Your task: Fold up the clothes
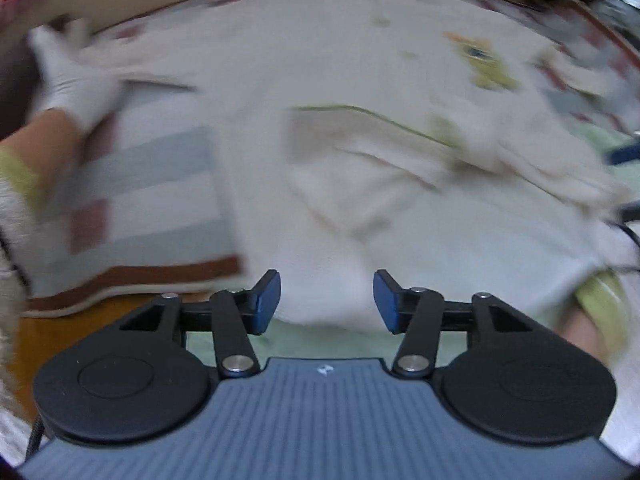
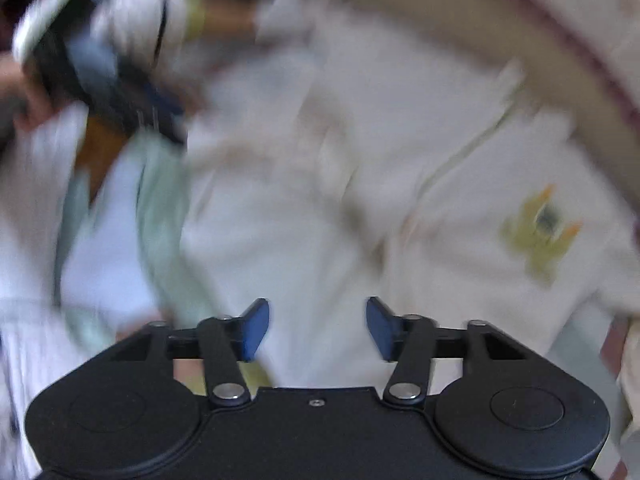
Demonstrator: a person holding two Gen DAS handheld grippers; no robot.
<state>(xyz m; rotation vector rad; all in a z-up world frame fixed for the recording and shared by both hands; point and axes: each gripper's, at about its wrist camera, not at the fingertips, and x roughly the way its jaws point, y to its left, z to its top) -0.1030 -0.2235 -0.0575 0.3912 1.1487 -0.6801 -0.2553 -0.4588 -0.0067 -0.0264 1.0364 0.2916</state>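
A cream garment (image 1: 360,184) with thin yellow-green piping and a yellow-and-orange print (image 1: 486,62) lies spread and partly folded over itself on the bedding. My left gripper (image 1: 327,300) hangs over its near edge, open, with only cloth far below the blue pads. In the right wrist view the same garment (image 2: 320,200) fills the middle, its print (image 2: 540,236) at the right. My right gripper (image 2: 318,326) is open above it with nothing held. Both views are blurred.
A striped blanket (image 1: 152,184) lies under the garment at left, with a brown wooden surface (image 1: 80,320) past its edge. A white-gloved hand (image 1: 68,76) rests at the far left. A pale green cloth (image 2: 160,208) lies left of the garment, below a gloved hand (image 2: 132,20) holding a dark device.
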